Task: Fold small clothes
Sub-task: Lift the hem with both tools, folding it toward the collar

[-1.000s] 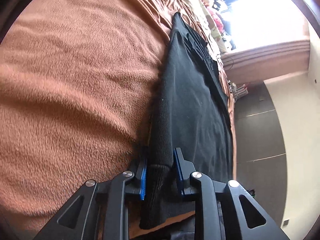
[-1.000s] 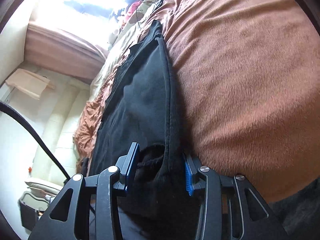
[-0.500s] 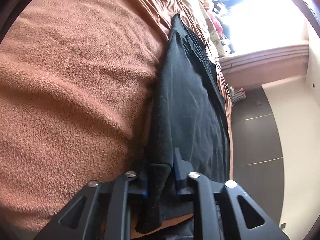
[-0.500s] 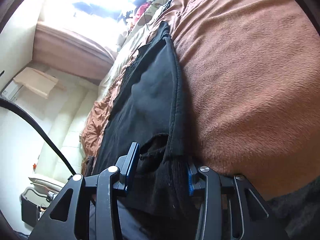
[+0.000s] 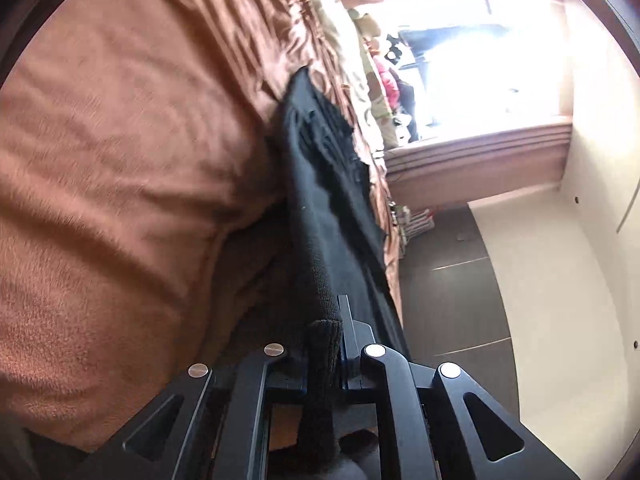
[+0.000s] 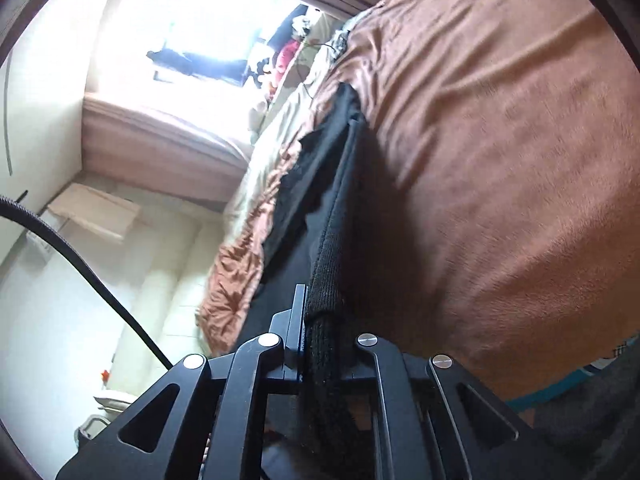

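jaws of left gripper (image 5: 324,344) and right gripper (image 6: 324,340) each clamped on black garment's (image 5: 320,200) ribbed hem.

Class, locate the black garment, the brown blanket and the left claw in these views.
black garment (image 5: 320,216): left wrist view, on its flat body.
brown blanket (image 6: 500,140): right wrist view, on its fuzzy top.
left claw (image 5: 322,344): left wrist view, between fingertips, on the pinched ribbed hem.

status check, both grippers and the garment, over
Left gripper shut on black garment at its ribbed hem. Right gripper shut on the hem too. Garment hangs taut beside the brown blanket. Nothing in the way.
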Tool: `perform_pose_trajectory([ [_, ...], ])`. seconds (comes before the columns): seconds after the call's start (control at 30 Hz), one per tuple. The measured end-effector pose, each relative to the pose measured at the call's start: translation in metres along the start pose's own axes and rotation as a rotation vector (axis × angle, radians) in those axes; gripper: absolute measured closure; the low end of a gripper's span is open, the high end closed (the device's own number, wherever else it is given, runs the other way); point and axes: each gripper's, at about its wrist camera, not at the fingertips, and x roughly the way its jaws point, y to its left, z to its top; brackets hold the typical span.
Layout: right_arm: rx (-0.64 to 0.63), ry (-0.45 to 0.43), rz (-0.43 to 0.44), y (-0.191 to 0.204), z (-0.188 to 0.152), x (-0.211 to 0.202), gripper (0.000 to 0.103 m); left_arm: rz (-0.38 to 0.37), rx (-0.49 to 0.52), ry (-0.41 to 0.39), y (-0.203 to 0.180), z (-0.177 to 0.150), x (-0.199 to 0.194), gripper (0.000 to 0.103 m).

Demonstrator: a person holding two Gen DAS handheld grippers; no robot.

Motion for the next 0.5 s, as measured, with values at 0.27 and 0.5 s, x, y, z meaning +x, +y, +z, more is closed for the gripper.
perform_pose_trajectory([
  [0.27, -0.03, -0.024, 0.082, 0.025, -0.005, -0.016, 0.097, -0.104, 0.051, -0.051, -0.043, 0.0, -0.025, 0.094],
  [0.5, -0.052, -0.028, 0.106, 0.018, -0.013, -0.035, 0.097, -0.154, 0.094, -0.062, -0.066, -0.013, -0.045, 0.094],
])
